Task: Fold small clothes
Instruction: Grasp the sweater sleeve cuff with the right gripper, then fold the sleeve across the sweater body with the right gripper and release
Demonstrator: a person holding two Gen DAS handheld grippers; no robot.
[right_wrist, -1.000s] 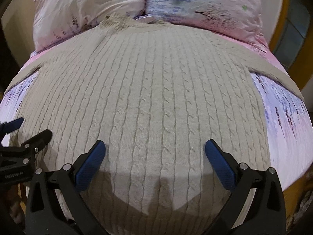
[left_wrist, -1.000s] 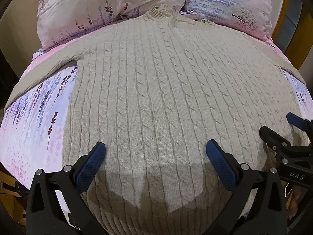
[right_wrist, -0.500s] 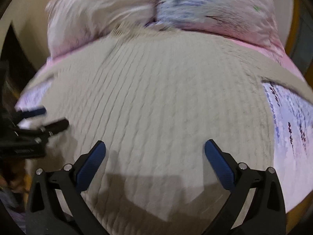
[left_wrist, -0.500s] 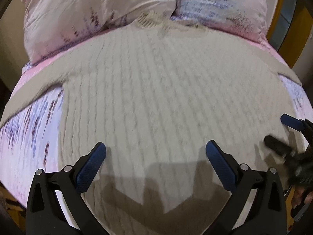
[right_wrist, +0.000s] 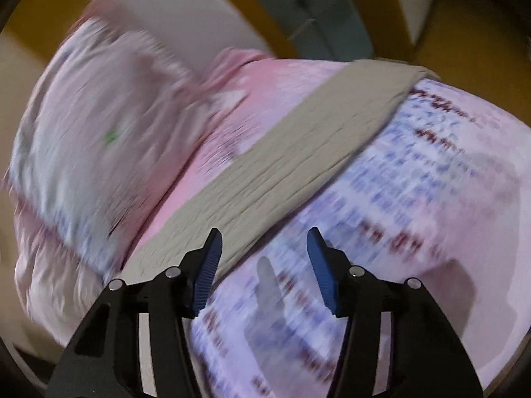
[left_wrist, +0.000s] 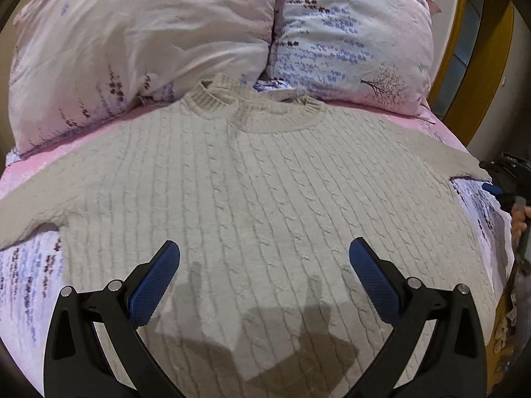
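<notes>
A beige cable-knit sweater [left_wrist: 265, 199] lay spread flat, front up, on a bed [left_wrist: 30, 282] covered with a pink and lavender floral sheet. Its ribbed collar [left_wrist: 255, 109] pointed toward two floral pillows, the left pillow [left_wrist: 139, 46] and the right pillow [left_wrist: 351, 39], which sat side by side at the head of the bed and touched each other. The collar rested just in front of the seam between them. Both sleeves stretched outward to the sides; the left sleeve [left_wrist: 30, 205] ran off toward the left edge of the bed. In the left wrist view, the left gripper [left_wrist: 264, 255] hovered above the lower middle of the sweater, its blue-padded fingers [left_wrist: 156, 285] spread wide apart and holding nothing, with their shadow falling on the knit below. At the far right edge of that view, part of the right gripper [left_wrist: 497, 189] and a bit of the hand holding it showed near the end of the right sleeve. The right wrist view was blurred. There, the right gripper [right_wrist: 264, 242] had its blue pads [right_wrist: 209, 272] spread apart, narrower than the left gripper's, with nothing between them. The right sleeve [right_wrist: 298, 152] crossed the view diagonally over the sheet, and the left pad sat over the sleeve's edge; whether it touched the fabric could not be told. A wooden bed frame [left_wrist: 464, 49] rose behind the right pillow.
</notes>
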